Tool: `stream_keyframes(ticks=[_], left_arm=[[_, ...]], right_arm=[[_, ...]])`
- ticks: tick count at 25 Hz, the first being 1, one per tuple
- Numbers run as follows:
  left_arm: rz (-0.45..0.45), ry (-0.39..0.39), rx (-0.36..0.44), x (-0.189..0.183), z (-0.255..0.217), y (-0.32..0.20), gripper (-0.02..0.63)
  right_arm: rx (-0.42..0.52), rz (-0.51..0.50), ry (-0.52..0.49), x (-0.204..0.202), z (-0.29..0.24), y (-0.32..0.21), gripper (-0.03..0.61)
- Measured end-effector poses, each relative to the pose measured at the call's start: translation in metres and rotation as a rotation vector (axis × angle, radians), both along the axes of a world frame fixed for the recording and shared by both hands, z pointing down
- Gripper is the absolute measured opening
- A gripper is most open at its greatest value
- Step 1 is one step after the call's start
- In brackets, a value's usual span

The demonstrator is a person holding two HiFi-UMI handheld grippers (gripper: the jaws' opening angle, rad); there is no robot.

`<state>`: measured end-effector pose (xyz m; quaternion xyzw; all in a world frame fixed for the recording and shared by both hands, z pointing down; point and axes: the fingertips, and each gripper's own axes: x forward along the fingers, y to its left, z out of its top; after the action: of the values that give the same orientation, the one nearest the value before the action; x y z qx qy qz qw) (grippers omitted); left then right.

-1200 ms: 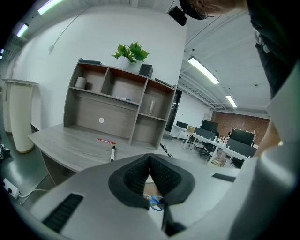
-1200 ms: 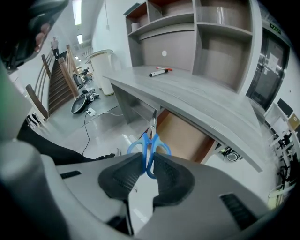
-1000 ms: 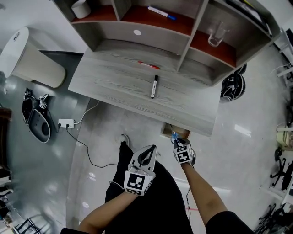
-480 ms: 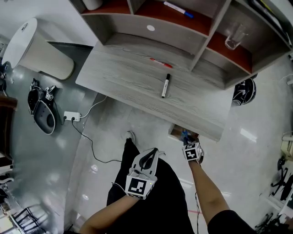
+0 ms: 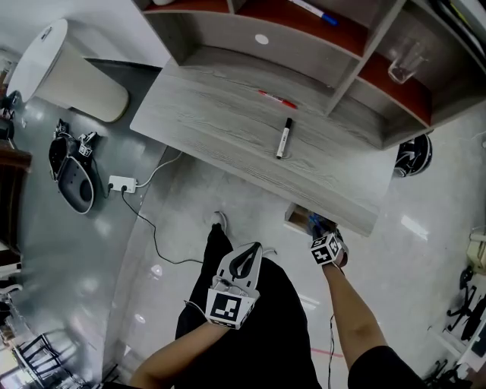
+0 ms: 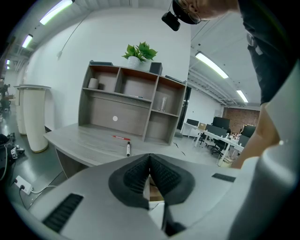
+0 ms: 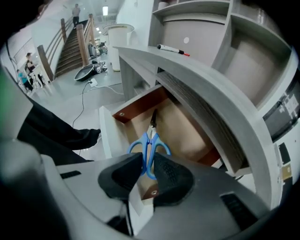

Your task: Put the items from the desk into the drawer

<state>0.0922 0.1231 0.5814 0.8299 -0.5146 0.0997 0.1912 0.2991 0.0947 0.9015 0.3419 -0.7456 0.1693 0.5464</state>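
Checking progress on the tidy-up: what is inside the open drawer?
The drawer shows a bare wooden floor; only the scissors, clamped in the right hand-held gripper, reach over it. The gripper covers its near corner.

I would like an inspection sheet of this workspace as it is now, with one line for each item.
Surface: grey wooden desk with a shelf unit at its back.
Job's things: red pen and black marker lie apart on the desk; blue scissors are held over the open drawer.
Clutter: a pen and a glass on the shelves.
Grippers: left gripper jaws together, empty; right gripper jaws shut on the scissors.
Cables: power strip with its cord on the floor.
Surroundings: white cylinder beside the desk.
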Motion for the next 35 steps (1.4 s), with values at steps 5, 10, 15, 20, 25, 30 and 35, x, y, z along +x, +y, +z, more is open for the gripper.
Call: stream_keyframes(ticks=[5,10,15,20,25,30,35], left_arm=[[0.012,-0.023,-0.004,-0.004,0.003,0.002,0.005],[0.009,-0.017,-0.012,-0.003,0.004,0.006,0.005],[0.018,-0.018,-0.009,-0.001,0.002,0.008,0.005],[0.031,-0.018,-0.006,0.001,0.0,0.011,0.005],[0.028,-0.014,-0.007,-0.002,-0.002,0.014,0.005],[0.036,-0.001,0.0,-0.001,-0.012,0.012,0.005],[0.067,0.01,0.024,0.003,-0.029,0.004,0.005]], right_arm=[[-0.002,-0.053,0.041,0.004,0.008,-0.003,0.087],[-0.023,-0.004,0.036,0.008,0.012,-0.002,0.089],[-0.006,0.041,0.002,0.006,0.006,-0.005,0.089],[-0.003,0.117,-0.048,0.007,-0.003,-0.002,0.089],[-0.002,0.217,-0.113,0.01,-0.015,0.004,0.087],[0.055,0.286,-0.171,0.005,-0.047,0.008,0.049],[0.13,0.387,-0.272,-0.009,-0.095,0.01,0.031]])
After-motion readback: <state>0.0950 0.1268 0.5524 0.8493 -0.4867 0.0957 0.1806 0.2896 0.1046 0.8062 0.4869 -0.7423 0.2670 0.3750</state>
